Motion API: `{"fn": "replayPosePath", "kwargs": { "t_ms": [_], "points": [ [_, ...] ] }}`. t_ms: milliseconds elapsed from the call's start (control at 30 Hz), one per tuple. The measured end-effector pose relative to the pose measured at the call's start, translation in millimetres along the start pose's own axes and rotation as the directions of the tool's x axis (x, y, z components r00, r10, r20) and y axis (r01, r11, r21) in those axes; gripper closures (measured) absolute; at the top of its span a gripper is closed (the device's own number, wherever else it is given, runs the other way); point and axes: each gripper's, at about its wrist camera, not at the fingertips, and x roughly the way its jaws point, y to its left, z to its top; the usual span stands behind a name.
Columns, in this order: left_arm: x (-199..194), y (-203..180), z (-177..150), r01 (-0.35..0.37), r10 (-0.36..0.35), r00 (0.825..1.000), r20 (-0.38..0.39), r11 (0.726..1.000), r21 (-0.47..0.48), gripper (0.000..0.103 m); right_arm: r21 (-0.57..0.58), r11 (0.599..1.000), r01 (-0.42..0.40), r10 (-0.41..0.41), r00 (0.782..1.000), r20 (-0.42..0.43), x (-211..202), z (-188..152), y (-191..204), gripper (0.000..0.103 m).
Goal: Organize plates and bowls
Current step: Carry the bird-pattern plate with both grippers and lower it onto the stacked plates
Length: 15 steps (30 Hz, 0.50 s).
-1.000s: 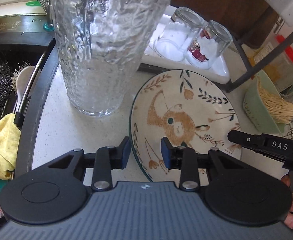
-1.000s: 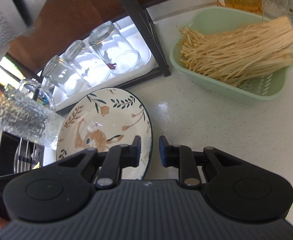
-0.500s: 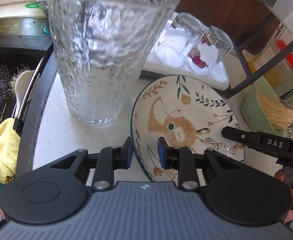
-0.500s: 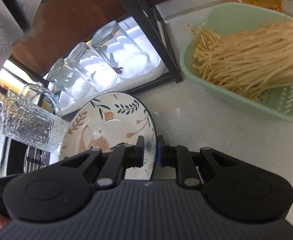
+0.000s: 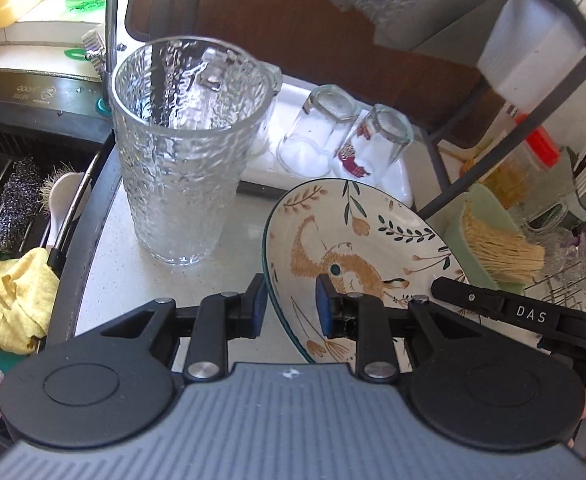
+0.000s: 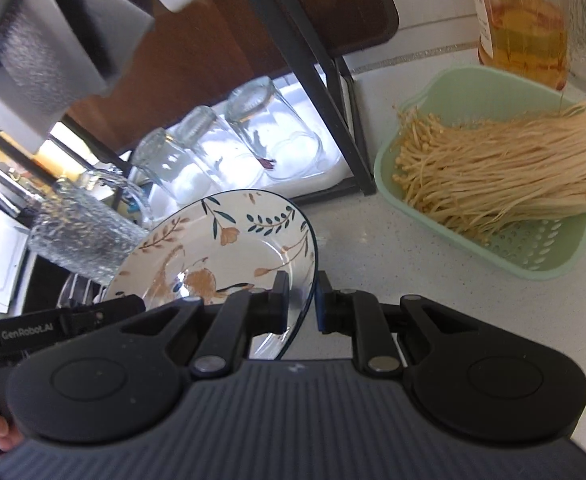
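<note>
Both grippers clamp one painted plate (image 5: pixel 373 248): left gripper (image 5: pixel 289 312) pinches its near-left rim, right gripper (image 6: pixel 301 306) is clenched on the opposite rim. The plate looks tilted, apparently lifted off the white table (image 6: pixel 373 264), just right of the tall textured glass (image 5: pixel 185 152) and in front of the white tray (image 5: pixel 397 184) of upturned glasses (image 5: pixel 373 144). Judged progress: early. The plate is grasped but not stowed, and no stack or rack slot for it is identifiable. No bowls visible. The green basket of enoki mushrooms (image 6: pixel 501 168) sits beside it, untouched.
</note>
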Motion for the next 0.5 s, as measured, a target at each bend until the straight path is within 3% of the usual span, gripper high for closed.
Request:
{"fn": "replayPosePath", "kwargs": {
  "t_ms": [500],
  "points": [
    [-45.3, -43.5, -39.9, 0.004, -0.004, 0.999, -0.042, 1.0, -0.012, 0.073, 0.018, 1.0, 0.018, -0.017, 0.999, -0.04, -67.6, -34.8, -10.6, 0.086]
  ]
}}
